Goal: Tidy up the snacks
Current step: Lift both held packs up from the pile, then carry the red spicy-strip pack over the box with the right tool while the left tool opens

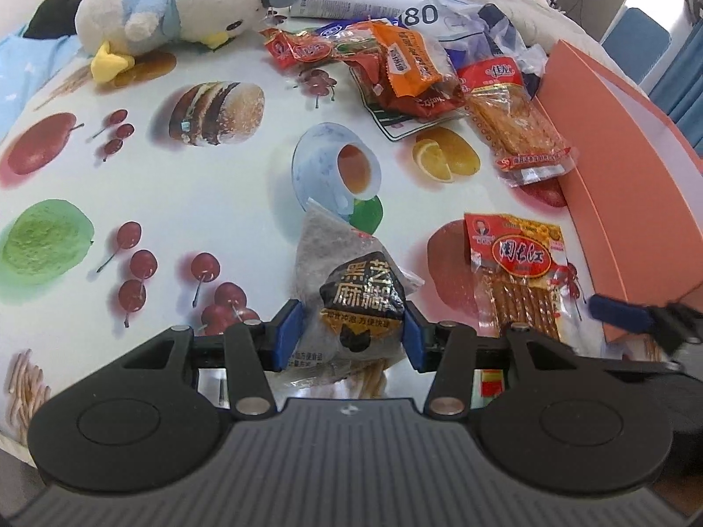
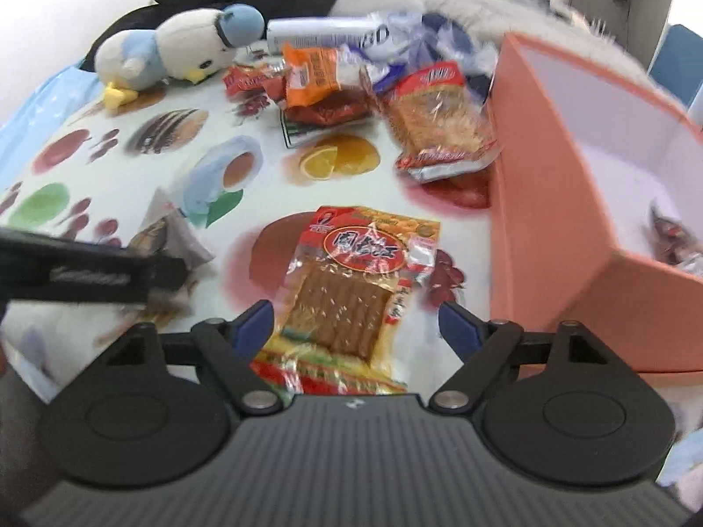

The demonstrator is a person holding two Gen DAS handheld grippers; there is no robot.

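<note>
My left gripper (image 1: 351, 336) is shut on a grey black-sesame packet (image 1: 356, 290), its blue pads pressing both sides of the pack, which sticks out ahead over the printed tablecloth (image 1: 175, 202). My right gripper (image 2: 356, 323) is open wide, low over a red-and-yellow packet of spicy strips (image 2: 351, 281) that lies flat between its pads without touching them. That packet (image 1: 518, 272) also shows in the left wrist view, with one blue fingertip (image 1: 615, 309) of the right gripper beside it. In the right wrist view the left gripper is a dark blur at the left edge.
A pink box (image 2: 549, 219) stands open at the right, with a wrapped snack (image 2: 672, 241) inside. At the back lies a pile of snacks: an orange packet (image 1: 408, 61) and a tofu-sheet packet (image 1: 514, 118). A plush bird (image 1: 175, 9) and a white cylinder (image 1: 351, 0) lie beyond.
</note>
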